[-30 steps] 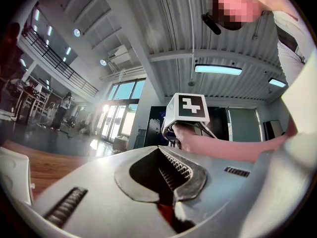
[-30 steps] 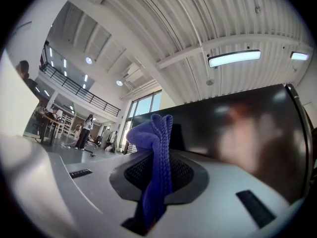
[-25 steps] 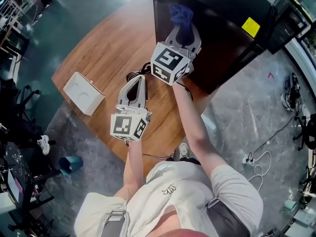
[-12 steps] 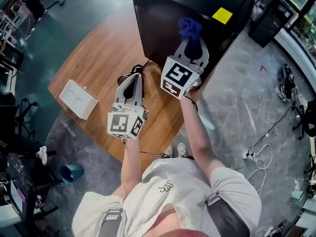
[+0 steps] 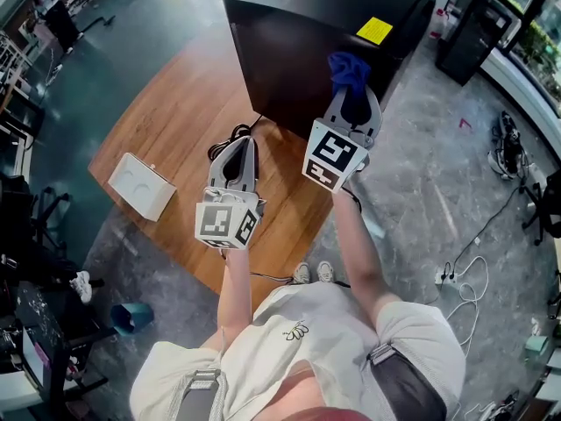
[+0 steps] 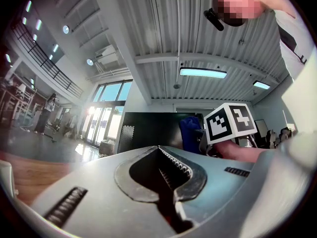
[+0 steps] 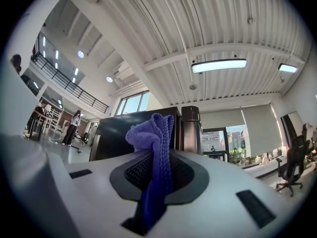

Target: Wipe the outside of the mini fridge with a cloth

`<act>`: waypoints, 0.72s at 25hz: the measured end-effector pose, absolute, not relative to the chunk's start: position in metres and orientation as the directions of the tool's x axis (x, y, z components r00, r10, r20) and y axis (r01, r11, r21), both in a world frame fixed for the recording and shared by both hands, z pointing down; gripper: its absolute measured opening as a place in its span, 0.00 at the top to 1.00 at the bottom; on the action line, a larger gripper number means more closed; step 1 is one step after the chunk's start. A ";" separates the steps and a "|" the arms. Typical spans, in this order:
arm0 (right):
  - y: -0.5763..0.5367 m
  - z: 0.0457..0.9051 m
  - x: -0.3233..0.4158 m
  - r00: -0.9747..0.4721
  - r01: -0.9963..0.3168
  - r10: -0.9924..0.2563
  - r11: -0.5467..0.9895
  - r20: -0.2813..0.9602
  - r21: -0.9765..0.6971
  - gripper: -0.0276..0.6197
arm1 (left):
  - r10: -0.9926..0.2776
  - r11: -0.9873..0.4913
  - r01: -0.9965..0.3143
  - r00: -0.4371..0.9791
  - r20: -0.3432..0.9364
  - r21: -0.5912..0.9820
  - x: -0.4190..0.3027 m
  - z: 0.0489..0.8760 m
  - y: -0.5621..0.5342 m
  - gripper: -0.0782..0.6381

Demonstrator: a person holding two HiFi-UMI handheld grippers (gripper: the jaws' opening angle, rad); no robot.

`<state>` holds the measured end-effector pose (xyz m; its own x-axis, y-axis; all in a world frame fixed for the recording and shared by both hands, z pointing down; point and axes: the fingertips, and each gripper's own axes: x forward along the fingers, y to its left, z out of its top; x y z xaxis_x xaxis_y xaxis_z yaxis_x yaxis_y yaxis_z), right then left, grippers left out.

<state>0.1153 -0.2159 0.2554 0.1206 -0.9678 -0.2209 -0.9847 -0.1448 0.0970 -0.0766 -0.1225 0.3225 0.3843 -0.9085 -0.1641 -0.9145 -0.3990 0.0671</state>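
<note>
The black mini fridge (image 5: 307, 33) stands at the far end of the wooden table (image 5: 175, 112), with a yellow sticker (image 5: 375, 31) on top. My right gripper (image 5: 351, 90) is shut on a blue cloth (image 5: 349, 70), which it holds against or just off the fridge's near side, close to the right corner. In the right gripper view the cloth (image 7: 153, 133) sticks up between the jaws of the right gripper (image 7: 157, 155), with the fridge (image 7: 114, 133) behind. My left gripper (image 5: 243, 140) hovers over the table, shut and empty; the left gripper view shows the left gripper (image 6: 159, 150) with jaws together, the fridge (image 6: 148, 128) and the cloth (image 6: 190, 133) beyond.
A white box (image 5: 140, 185) lies near the table's left edge. A black cable (image 5: 230, 134) coils by the fridge's foot. Another dark cabinet (image 5: 465, 24) stands on the floor at the far right, with cables (image 5: 460, 279) on the floor nearby.
My right gripper has carried the cloth to the right across the fridge's near side, from near its left edge toward its right corner. The left gripper has stayed about where it was.
</note>
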 end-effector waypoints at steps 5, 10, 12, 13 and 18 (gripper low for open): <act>-0.209 0.255 0.129 0.142 -0.983 -0.966 -0.164 -0.216 0.084 0.86 | -0.907 -0.401 -0.914 0.388 -0.161 0.060 -0.075 0.321 -0.120 0.88; -0.203 0.254 0.141 0.157 -0.982 -0.964 -0.175 -0.213 0.065 0.86 | -0.907 -0.405 -0.912 0.393 -0.152 0.062 -0.076 0.324 -0.119 0.88; -0.201 0.254 0.147 0.168 -0.983 -0.961 -0.182 -0.221 0.040 0.86 | -0.908 -0.404 -0.913 0.391 -0.149 0.064 -0.077 0.325 -0.119 0.88; -0.200 0.254 0.149 0.171 -0.983 -0.959 -0.183 -0.224 0.030 0.86 | -0.908 -0.403 -0.913 0.391 -0.149 0.064 -0.077 0.325 -0.118 0.88; -0.194 0.254 0.163 0.194 -0.979 -0.955 -0.203 -0.226 0.015 0.86 | -0.907 -0.405 -0.913 0.394 -0.145 0.054 -0.074 0.325 -0.117 0.88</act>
<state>0.1632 -0.1941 0.2542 0.1942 -0.9547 -0.2255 -0.9791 -0.2028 0.0155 -0.0743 -0.1166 0.3247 0.3942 -0.9075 -0.1453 -0.9127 -0.4051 0.0535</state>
